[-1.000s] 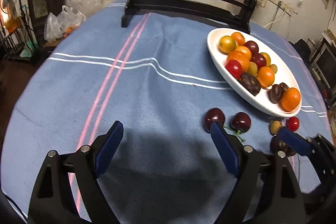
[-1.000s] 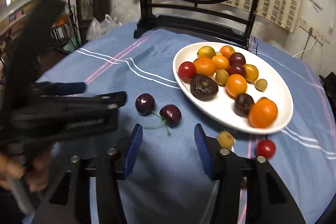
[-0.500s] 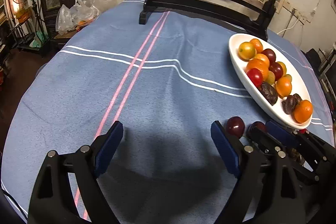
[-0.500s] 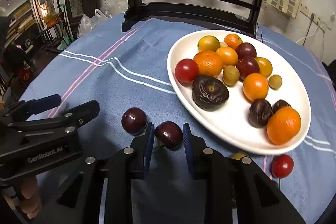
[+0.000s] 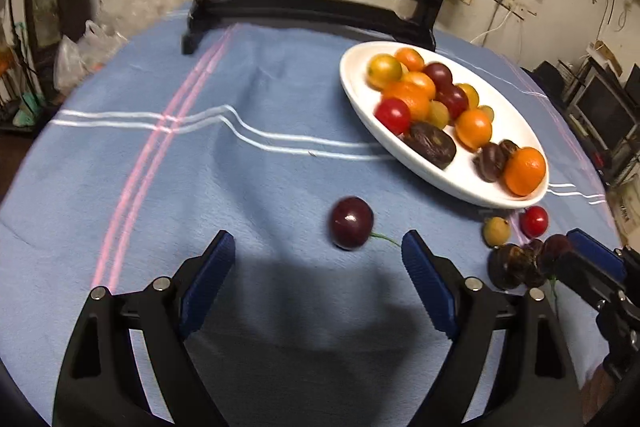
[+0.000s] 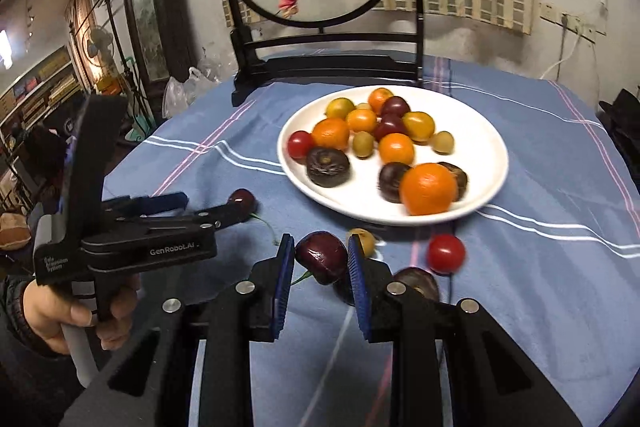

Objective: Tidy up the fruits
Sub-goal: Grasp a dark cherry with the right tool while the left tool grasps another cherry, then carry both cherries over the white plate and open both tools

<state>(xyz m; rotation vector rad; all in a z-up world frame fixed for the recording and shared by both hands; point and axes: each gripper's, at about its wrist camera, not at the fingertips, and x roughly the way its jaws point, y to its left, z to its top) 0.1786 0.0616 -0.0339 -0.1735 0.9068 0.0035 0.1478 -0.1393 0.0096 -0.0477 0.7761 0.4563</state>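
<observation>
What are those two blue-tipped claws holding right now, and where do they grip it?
The right gripper pinches a dark cherry by its sides. The left gripper is open and holds nothing.

Dim, warm indoor light; a broad soft shadow lies on the blue tablecloth (image 5: 168, 167) between and just ahead of the left jaws. Fruit on the white plate (image 6: 492, 187) is slightly motion-smeared (both views). Strong fisheye bending, dark vignette at corners.
</observation>
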